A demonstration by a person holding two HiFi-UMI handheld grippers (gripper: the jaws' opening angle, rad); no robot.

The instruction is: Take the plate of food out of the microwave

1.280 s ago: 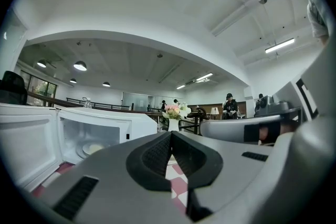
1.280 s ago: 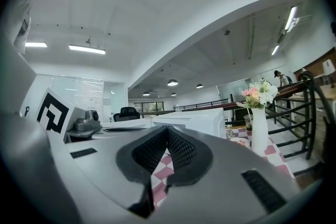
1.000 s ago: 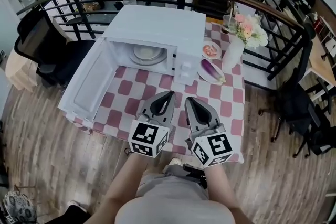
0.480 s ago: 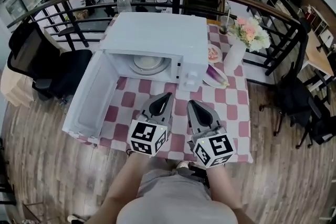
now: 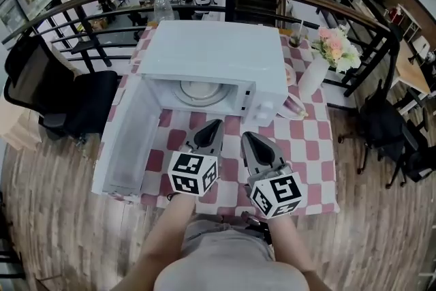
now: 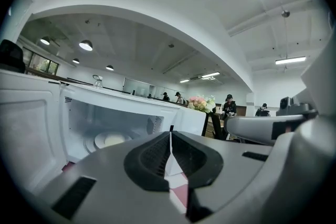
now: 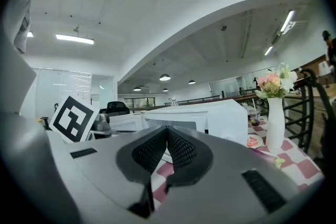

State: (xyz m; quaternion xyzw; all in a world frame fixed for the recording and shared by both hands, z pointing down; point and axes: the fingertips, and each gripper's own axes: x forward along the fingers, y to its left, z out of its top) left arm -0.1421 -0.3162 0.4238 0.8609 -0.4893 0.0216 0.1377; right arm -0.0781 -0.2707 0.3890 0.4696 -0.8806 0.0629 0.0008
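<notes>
A white microwave (image 5: pixel 211 54) stands on the checked table (image 5: pixel 303 146) with its door (image 5: pixel 129 136) swung open to the left. Inside on the turntable lies a white plate (image 5: pixel 201 90) with pale food; it shows in the left gripper view as the plate (image 6: pixel 110 139) deep in the cavity. My left gripper (image 5: pixel 213 125) is shut and empty, its tip just in front of the opening's lower edge. Beside it, my right gripper (image 5: pixel 246 137) is also shut and empty, in front of the control panel. The jaws meet in both gripper views: the left gripper (image 6: pixel 170 132) and the right gripper (image 7: pixel 167 128).
A white vase of flowers (image 5: pixel 315 73) and a plate with an eggplant (image 5: pixel 296 107) stand right of the microwave. The open door overhangs the table's left edge. A black chair (image 5: pixel 65 95) is at the left, and a curved railing (image 5: pixel 340 3) runs behind the table.
Both grippers have moved forward toward the microwave; the left tip now lies close to the opening. Both stayed shut.
</notes>
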